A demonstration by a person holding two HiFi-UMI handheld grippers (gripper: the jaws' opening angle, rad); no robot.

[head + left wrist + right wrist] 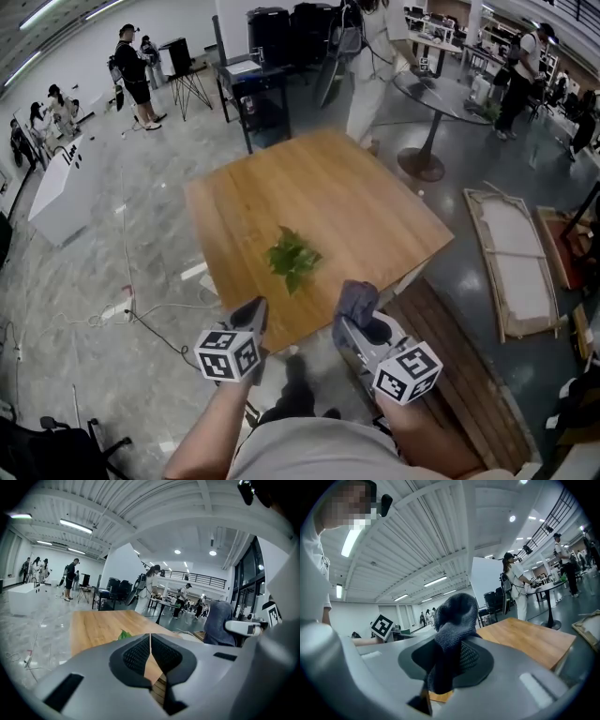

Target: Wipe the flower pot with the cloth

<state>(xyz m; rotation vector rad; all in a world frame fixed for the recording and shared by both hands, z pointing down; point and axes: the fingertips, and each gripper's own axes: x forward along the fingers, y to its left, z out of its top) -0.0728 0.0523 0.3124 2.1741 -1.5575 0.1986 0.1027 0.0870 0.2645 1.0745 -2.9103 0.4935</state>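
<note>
The flower pot [292, 258] stands on the wooden worktop [356, 197] close to its near edge; from the head view only its green leaves show, covering the pot itself. Both grippers hover at that near edge, apart from the plant. The left gripper [253, 311] is to the plant's left, jaws pressed together on nothing. The right gripper [360, 326] is to its right, clamped on the grey-blue cloth [357, 298]. The right gripper view shows the cloth bunched upright between the jaws. The left gripper view catches just a leaf tip above its closed jaws.
</note>
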